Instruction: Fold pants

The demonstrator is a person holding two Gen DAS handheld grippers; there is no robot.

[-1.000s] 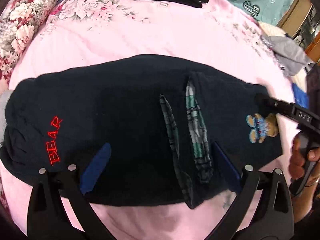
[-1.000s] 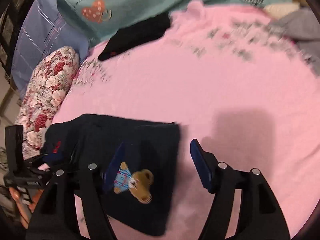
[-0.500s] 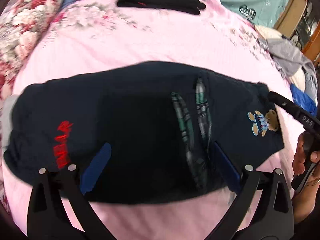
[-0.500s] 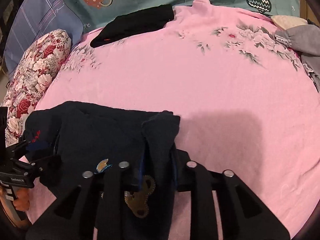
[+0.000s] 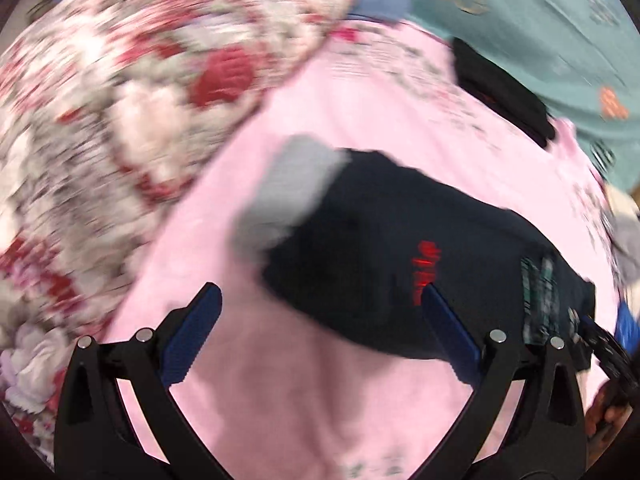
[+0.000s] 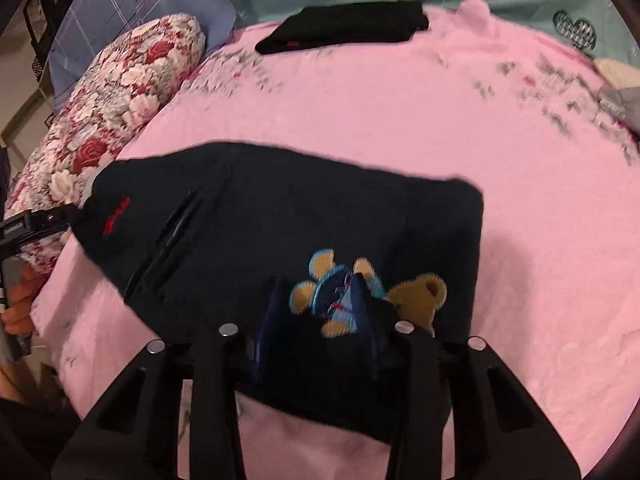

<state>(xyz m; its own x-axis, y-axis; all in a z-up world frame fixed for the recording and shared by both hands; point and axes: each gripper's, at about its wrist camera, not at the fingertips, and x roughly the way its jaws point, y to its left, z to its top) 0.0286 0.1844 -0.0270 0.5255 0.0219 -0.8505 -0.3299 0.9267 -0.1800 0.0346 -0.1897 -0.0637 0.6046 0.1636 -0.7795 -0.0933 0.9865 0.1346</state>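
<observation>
Right wrist view showed the right gripper (image 6: 320, 312) clamped on the pants (image 6: 280, 220) at the bear patch (image 6: 360, 300); the left gripper (image 5: 320, 320) stood spread apart over the pink sheet (image 5: 300, 380).

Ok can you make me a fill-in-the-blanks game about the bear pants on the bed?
1. The dark pants lie on a bed sheet that is ____ in colour.
2. The right gripper is shut on the pants just beside the sewn-on ____.
3. The left gripper is ____, with only bed sheet between its fingertips.
4. The letters stitched on the pants are ____.

Missing words: pink; bear; open; red
</observation>
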